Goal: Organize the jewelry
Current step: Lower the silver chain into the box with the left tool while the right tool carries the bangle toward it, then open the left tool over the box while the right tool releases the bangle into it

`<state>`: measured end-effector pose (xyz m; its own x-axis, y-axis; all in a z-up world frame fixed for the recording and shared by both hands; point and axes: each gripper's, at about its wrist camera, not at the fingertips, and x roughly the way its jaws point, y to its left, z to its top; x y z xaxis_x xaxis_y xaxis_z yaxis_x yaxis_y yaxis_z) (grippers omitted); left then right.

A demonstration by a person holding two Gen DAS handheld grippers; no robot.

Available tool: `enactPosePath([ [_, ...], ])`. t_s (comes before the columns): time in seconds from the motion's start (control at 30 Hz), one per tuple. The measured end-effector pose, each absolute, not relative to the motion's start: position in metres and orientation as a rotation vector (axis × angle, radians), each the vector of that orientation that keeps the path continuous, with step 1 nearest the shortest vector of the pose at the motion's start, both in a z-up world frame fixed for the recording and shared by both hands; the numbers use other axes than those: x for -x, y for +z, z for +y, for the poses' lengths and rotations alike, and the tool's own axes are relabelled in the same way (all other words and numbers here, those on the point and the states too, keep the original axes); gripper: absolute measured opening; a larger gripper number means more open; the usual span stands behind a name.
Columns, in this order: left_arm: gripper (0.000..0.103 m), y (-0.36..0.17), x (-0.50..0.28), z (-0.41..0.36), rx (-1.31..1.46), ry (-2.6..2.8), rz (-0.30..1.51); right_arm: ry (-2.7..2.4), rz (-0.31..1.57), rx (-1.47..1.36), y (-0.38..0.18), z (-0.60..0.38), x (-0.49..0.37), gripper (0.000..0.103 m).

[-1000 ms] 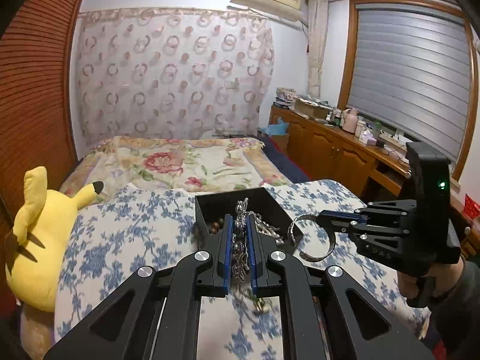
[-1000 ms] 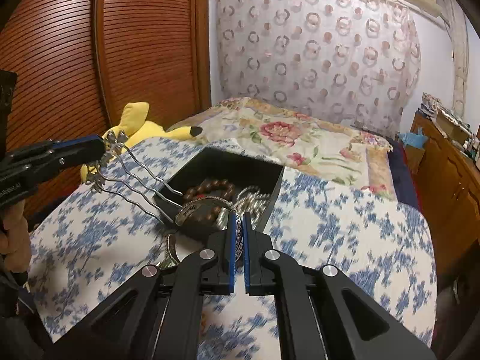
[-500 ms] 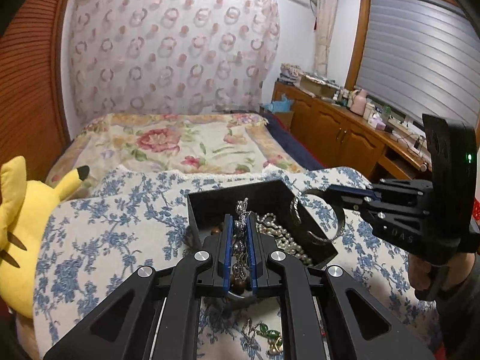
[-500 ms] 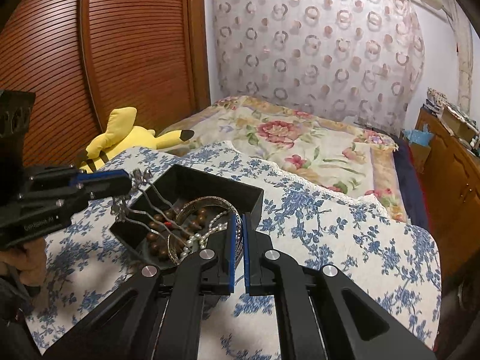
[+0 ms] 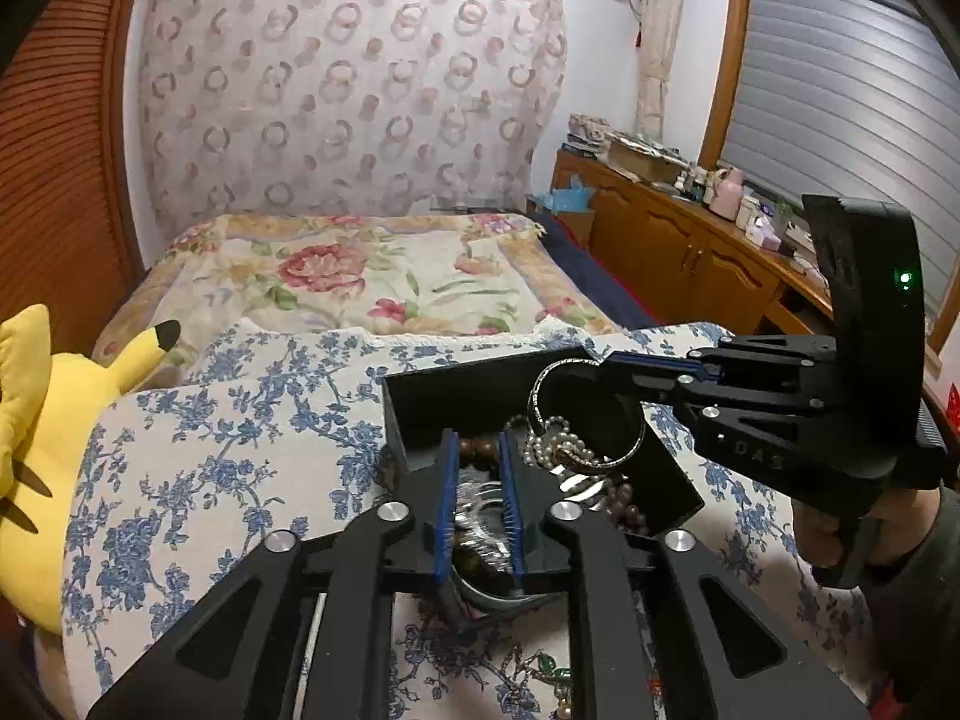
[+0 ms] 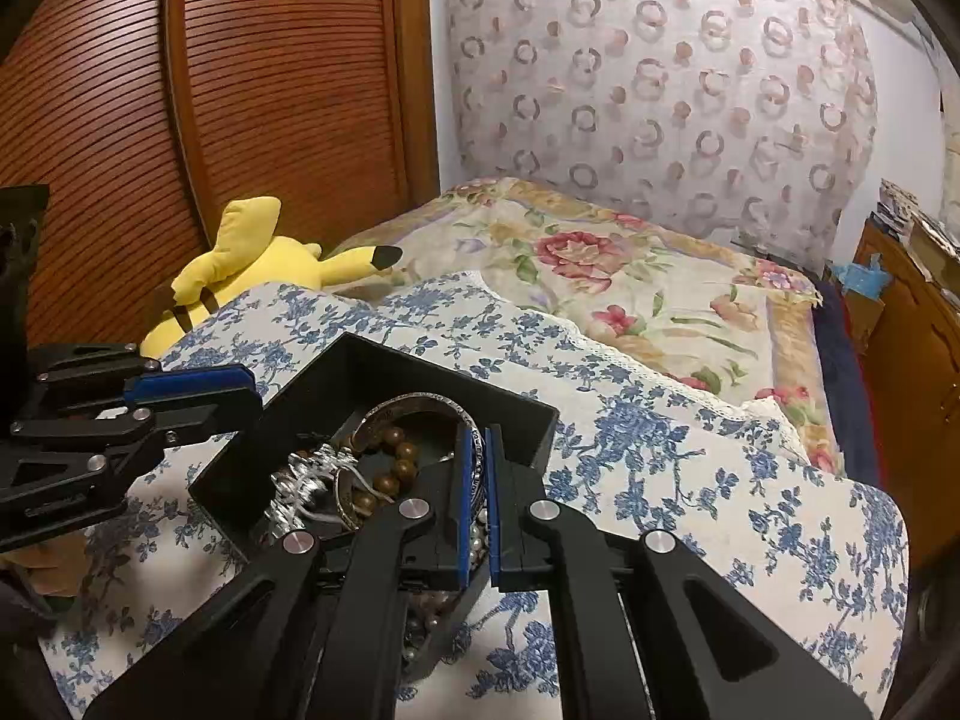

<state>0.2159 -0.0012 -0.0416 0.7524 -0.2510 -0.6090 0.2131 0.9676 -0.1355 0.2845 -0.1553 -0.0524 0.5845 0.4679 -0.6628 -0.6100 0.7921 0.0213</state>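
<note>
A black box [image 5: 480,372] [image 6: 420,354] sits on the blue-flowered cloth and holds wooden beads [image 6: 396,468], pearls [image 5: 558,438] and other pieces. My left gripper [image 5: 476,438] [image 6: 255,399] hovers at the box's near edge and its jaws are opening. A silver hair ornament [image 5: 480,510] [image 6: 306,480] lies in the box below the parted pads, untouched by them. My right gripper [image 6: 480,432] [image 5: 606,360] is shut on a silver bangle [image 6: 420,402] [image 5: 624,456], which hangs low over the pearls inside the box.
A yellow plush toy [image 5: 36,450] [image 6: 252,258] lies at the cloth's left edge. Loose jewelry [image 5: 552,666] rests on the cloth in front of the box. A flowered bed [image 5: 360,276] is behind, a wooden cabinet [image 5: 678,252] to the right, and slatted wardrobe doors [image 6: 240,90] to the left.
Both grippers moved forward and down over the box. The left jaws have parted and the silver hair ornament dropped from them into the box. The bangle came down into the box.
</note>
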Motion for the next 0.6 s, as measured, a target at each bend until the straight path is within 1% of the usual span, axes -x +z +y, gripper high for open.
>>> enactPosePath([
  [0.03, 0.018, -0.042, -0.215, 0.000, 0.059, -0.251, 0.671, 0.635, 0.706, 0.219, -0.053, -0.154, -0.285, 0.005],
  [0.17, 0.020, -0.043, -0.214, 0.005, 0.050, -0.226, 0.662, 0.633, 0.713, 0.227, -0.059, -0.148, -0.288, 0.005],
  [0.2, 0.023, -0.044, -0.214, 0.006, 0.049, -0.222, 0.659, 0.633, 0.715, 0.228, -0.060, -0.147, -0.288, 0.005],
  [0.23, 0.033, -0.044, -0.213, 0.007, 0.048, -0.218, 0.656, 0.634, 0.716, 0.230, -0.061, -0.146, -0.288, 0.005],
  [0.27, 0.038, -0.043, -0.213, 0.009, 0.048, -0.216, 0.650, 0.634, 0.717, 0.233, -0.062, -0.145, -0.289, 0.005],
  [0.37, 0.041, -0.043, -0.211, 0.012, 0.043, -0.208, 0.643, 0.634, 0.721, 0.241, -0.064, -0.141, -0.289, 0.005],
  [0.53, 0.061, -0.039, -0.210, 0.014, 0.048, -0.206, 0.632, 0.632, 0.730, 0.260, -0.067, -0.136, -0.291, 0.005],
  [0.6, 0.065, -0.038, -0.208, 0.014, 0.047, -0.207, 0.624, 0.628, 0.730, 0.269, -0.068, -0.134, -0.292, 0.006],
])
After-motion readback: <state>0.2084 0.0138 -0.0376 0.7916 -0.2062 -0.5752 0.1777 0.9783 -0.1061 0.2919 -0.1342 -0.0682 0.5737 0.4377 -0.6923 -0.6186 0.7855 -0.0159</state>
